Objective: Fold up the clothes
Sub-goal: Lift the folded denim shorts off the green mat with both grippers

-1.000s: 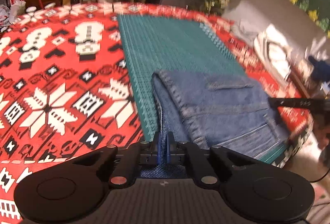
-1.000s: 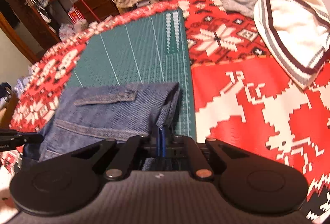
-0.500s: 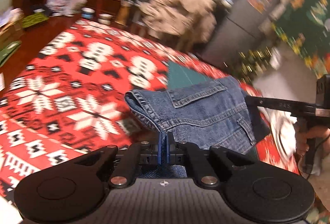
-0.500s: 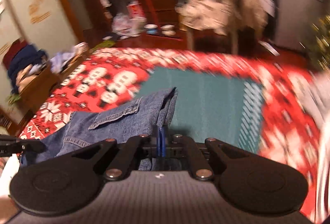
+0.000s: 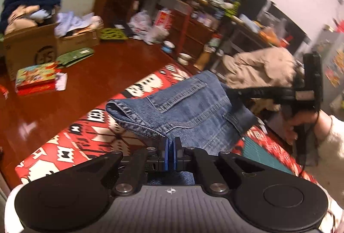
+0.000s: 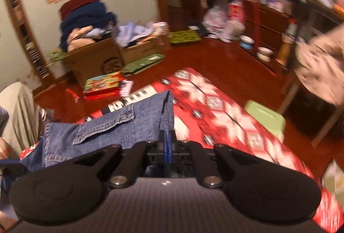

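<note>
Folded blue denim jeans (image 5: 185, 110) hang in the air between my two grippers, above the red patterned table cover (image 5: 86, 138). My left gripper (image 5: 169, 147) is shut on one denim edge. In the left wrist view the right gripper (image 5: 234, 91) pinches the far corner, held by a hand (image 5: 301, 123) in a pale sleeve. From the right wrist view my right gripper (image 6: 168, 142) is shut on the seam of the jeans (image 6: 120, 125), whose pocket flap faces up. The jaws of both stand closed with cloth between them.
A green cutting mat (image 5: 258, 151) shows at the right on the red cover (image 6: 225, 117). Beyond the table lie a wooden floor (image 5: 90, 80), cardboard boxes (image 5: 30, 44) full of clothes, and cluttered shelves (image 5: 193, 24). A chair draped in beige cloth (image 5: 258, 65) stands behind.
Both grippers have lifted the jeans off the green mat and swung them to the left, rolling as they went. The views now face the room's floor and boxes rather than the table.
</note>
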Tool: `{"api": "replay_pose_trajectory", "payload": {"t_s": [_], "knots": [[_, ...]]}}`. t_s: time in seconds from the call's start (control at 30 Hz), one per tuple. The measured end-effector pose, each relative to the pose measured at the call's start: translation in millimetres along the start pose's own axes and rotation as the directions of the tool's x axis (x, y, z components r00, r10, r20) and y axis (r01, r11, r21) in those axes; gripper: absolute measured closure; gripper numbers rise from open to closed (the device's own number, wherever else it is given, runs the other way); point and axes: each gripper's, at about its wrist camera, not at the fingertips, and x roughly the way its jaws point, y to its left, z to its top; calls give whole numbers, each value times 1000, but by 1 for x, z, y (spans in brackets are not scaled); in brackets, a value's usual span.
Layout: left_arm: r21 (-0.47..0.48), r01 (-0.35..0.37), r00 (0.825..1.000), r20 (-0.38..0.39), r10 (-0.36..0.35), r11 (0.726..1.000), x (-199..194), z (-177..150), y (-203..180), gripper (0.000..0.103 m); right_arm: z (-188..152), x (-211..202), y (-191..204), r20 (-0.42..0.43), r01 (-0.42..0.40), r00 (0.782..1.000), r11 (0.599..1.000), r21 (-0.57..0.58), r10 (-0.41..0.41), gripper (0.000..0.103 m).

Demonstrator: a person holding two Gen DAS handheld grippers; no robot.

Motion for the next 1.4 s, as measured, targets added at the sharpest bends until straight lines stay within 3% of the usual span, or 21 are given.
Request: {"api": "replay_pose_trajectory", "payload": {"t_s": [0.3,0.67,0.83,1.03,1.13,1.27,1.4], "knots": [[-77,-39,999,-33,36,996,31,8,22,98,61,105,14,-85,-57,995,993,-108,48,101],[-87,-42,998,-46,38,995,33,-3,34,98,35,171,3,-119,-1,993,999,-45,-4,101],[-70,-43,999,-6,43,997,22,4,33,98,42,161,5,-91,-7,996,999,-38,4,101],[-111,-61,995,-90,51,992,41,-9,46,98,37,167,7,-120,30,992,997,-76,-39,100],[-132,-54,995,-91,43,990,37,-12,52,98,34,161,5,-99,52,993,996,-74,-59,95],[-90,-58,997,-60,52,994,21,-9,58,97,31,128,3,-44,60,997,998,-35,-62,91],[-48,-64,995,-75,61,997,9,-11,68,97,7,79,14,-17,35,999,999,-29,-35,90]]}}
